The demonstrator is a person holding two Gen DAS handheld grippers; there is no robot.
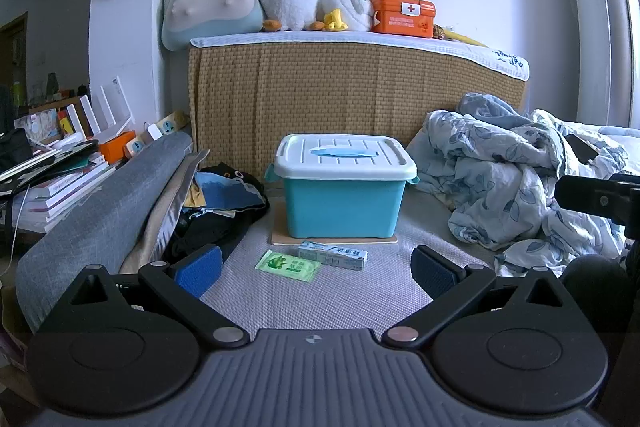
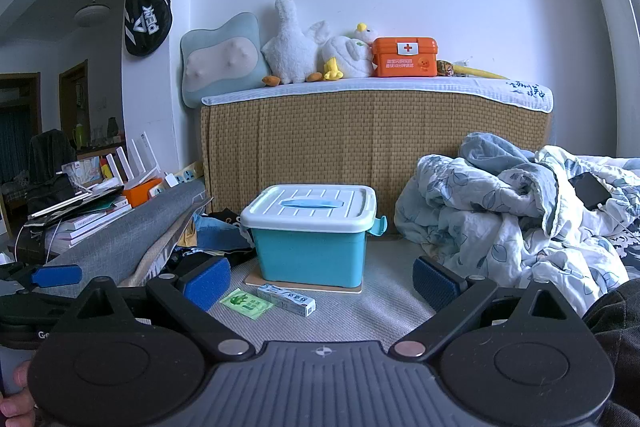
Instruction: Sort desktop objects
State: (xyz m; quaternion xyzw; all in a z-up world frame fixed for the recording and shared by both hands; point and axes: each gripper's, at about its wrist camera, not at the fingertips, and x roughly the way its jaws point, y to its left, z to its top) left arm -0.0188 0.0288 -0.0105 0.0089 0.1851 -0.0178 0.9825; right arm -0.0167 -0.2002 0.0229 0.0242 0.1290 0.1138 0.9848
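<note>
A teal storage box [image 1: 341, 207] [image 2: 310, 255] with a closed pale lid stands on a thin board on the grey mat. In front of it lie a green wipes packet [image 1: 288, 265] [image 2: 246, 303] and a pale toothpaste carton [image 1: 333, 255] [image 2: 286, 299], side by side. My left gripper [image 1: 316, 273] is open, its blue pads wide apart, short of the two items with nothing between them. My right gripper [image 2: 322, 279] is also open and empty, held back from the box. The left gripper's blue pad [image 2: 56, 275] shows at the far left of the right wrist view.
A crumpled floral quilt [image 1: 520, 183] [image 2: 512, 215] fills the right side. A grey cushion [image 1: 104, 215] and a heap of dark clothes [image 1: 224, 203] lie on the left, with stacked books [image 1: 60, 187] beyond. A woven headboard [image 1: 352, 103] carries plush geese and an orange first-aid box [image 1: 402, 15].
</note>
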